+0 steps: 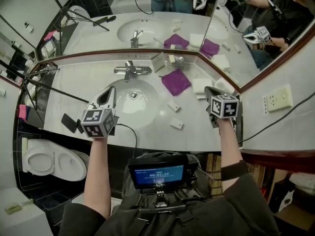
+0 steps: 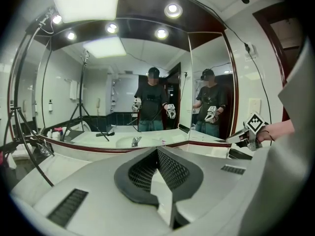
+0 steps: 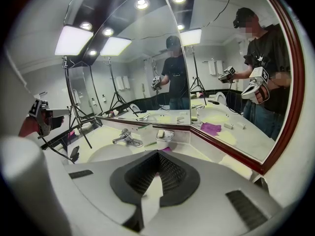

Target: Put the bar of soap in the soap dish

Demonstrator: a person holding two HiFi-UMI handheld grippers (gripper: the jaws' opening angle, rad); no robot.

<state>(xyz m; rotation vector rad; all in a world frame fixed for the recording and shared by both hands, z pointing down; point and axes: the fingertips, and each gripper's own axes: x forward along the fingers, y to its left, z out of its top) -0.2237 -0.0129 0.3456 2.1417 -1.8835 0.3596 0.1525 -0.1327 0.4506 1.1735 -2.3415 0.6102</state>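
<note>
Two small white soap bars lie on the counter right of the basin, one [image 1: 173, 105] nearer the sink and one [image 1: 176, 124] nearer the front edge. The metal soap dish [image 1: 175, 60] [image 3: 165, 134] stands at the back by the mirror corner, and a pale bar seems to lie in it. My left gripper [image 1: 109, 90] [image 2: 157, 152] hangs over the basin's left rim, shut and empty. My right gripper [image 1: 209, 89] [image 3: 157, 154] is at the counter's right end, also shut with nothing in it, pointing toward the dish and faucet.
A chrome faucet [image 1: 130, 70] stands behind the basin [image 1: 147, 113]. A purple cloth [image 1: 175, 81] and a white folded cloth [image 1: 201, 85] lie between dish and right gripper. A black phone [image 1: 69, 123] and tripod legs [image 1: 54, 88] are at the left. Mirrors line the back.
</note>
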